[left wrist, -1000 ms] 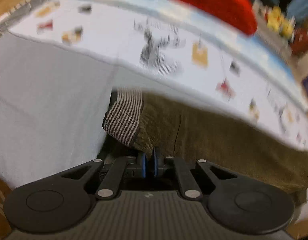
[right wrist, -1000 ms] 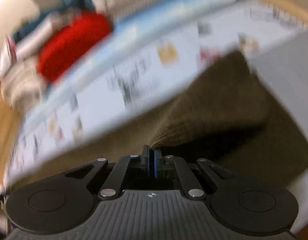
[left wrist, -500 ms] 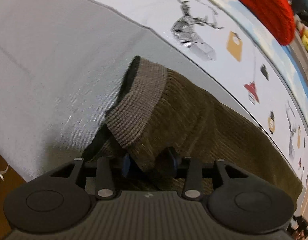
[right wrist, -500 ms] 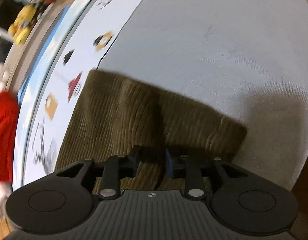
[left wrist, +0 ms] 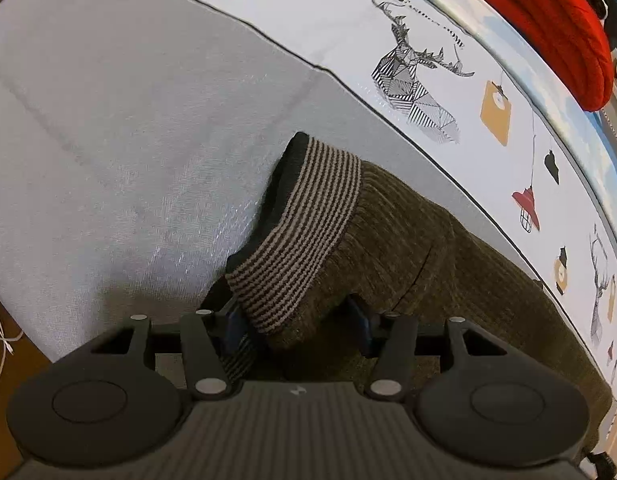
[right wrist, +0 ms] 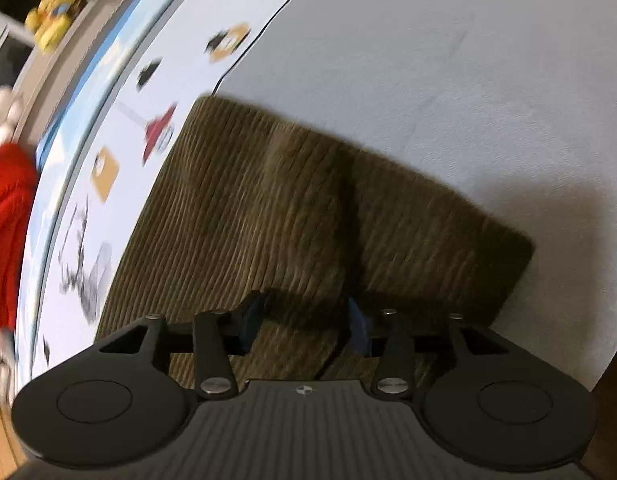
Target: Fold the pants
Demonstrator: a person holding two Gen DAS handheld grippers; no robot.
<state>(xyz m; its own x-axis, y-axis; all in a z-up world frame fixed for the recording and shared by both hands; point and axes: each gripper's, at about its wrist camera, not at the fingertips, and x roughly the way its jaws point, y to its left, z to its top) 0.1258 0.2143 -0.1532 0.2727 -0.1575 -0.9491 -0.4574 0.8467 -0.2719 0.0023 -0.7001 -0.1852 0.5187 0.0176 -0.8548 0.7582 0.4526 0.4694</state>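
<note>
Olive corduroy pants (left wrist: 428, 256) lie folded on the grey sheet (left wrist: 128, 140), with the striped waistband (left wrist: 304, 236) at their left end. My left gripper (left wrist: 296, 320) points steeply down over that end. Its jaws are opening, and the waistband corner sits loosely between the blue pads (left wrist: 233, 322). In the right wrist view the pants (right wrist: 268, 200) end in a folded edge toward the right. My right gripper (right wrist: 304, 320) hovers over their near edge. Its jaws are opening too, and the fabric lies flat beneath and between the pads (right wrist: 358, 330), unpinched.
Beyond the grey sheet lies a white printed cover (left wrist: 420, 68) with deer and lamp pictures. A red knit item (left wrist: 548, 20) rests at its far edge, and yellow toys (right wrist: 54, 16) sit beyond it. A white cable (left wrist: 0, 336) lies on the wooden floor at the left.
Both grippers were shut on the pants in the air; they came down to the bed and their jaws have spread. The pants now rest on the grey sheet.
</note>
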